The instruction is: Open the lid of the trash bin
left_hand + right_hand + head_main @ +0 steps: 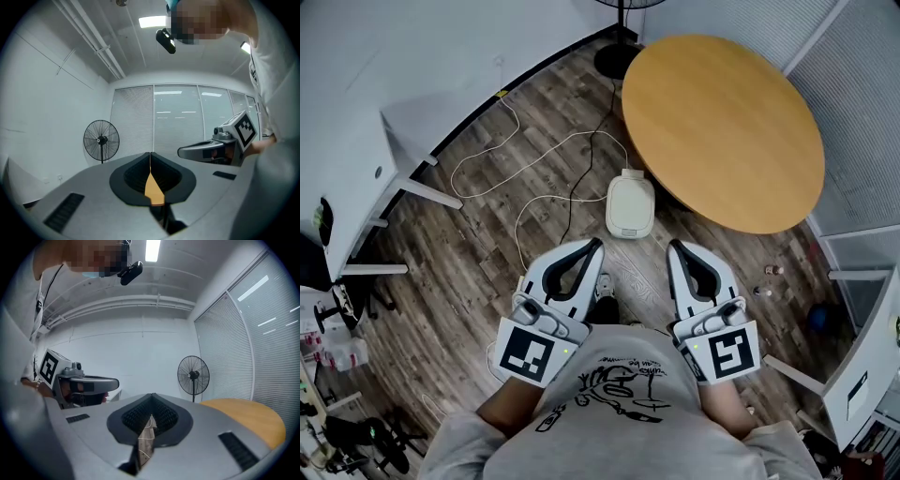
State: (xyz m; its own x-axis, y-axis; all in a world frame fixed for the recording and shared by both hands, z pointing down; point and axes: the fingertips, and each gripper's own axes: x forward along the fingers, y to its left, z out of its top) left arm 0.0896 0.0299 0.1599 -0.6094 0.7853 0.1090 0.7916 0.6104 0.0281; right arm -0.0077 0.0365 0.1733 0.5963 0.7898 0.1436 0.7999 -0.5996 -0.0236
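Note:
The trash bin point(630, 206) is a small white bin standing on the wood floor by the round table, seen from above with its lid down. My left gripper point(594, 246) and right gripper point(674, 246) are held side by side near the person's chest, both pointing toward the bin and short of it. Each is shut with nothing between its jaws. In the left gripper view the left gripper point(150, 154) points level across the room, and so does the right gripper point(151, 395) in its own view. Neither gripper view shows the bin.
A round wooden table point(722, 127) stands just behind and to the right of the bin. White and black cables point(534, 178) lie on the floor to its left. A standing fan point(101, 139) is at the back, a white desk point(347, 159) at the left.

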